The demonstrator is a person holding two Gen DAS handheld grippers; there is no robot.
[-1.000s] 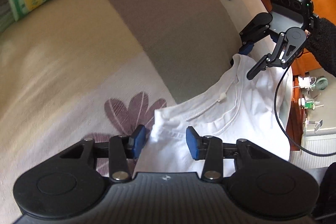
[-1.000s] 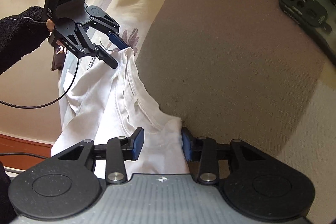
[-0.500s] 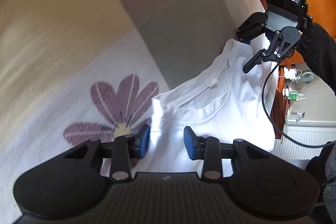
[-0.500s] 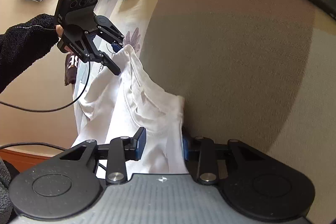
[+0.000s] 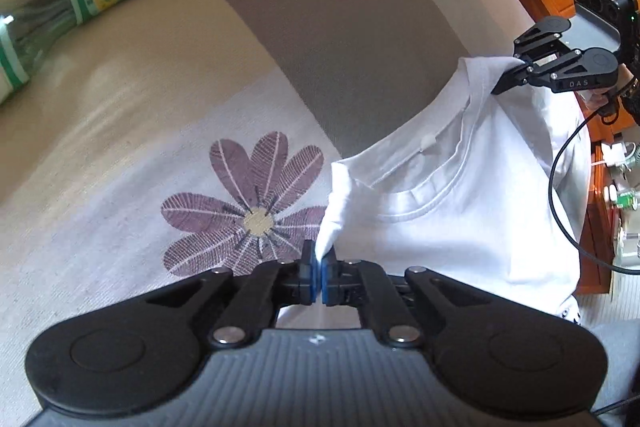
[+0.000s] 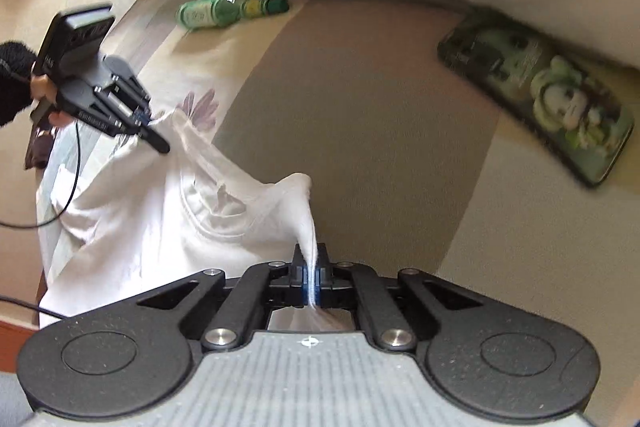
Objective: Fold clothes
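With the left tool (image 5: 320, 277) and right tool (image 6: 311, 277) each clenched on a shoulder of the shirt (image 5: 460, 211), we lift evenly, keeping the collar at twelve o'clock taut over the bed (image 5: 120, 131).

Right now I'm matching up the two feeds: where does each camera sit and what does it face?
Left wrist: on the left hand-held gripper, facing down at the white T-shirt; own fingers show.
Right wrist: on the right hand-held gripper, facing the bedspread; own fingers show.
Shared: T-shirt, green bottle, each other's gripper.

Soft daylight, mild glare on bedding; fisheye-warped edges, right view motion-blurred.
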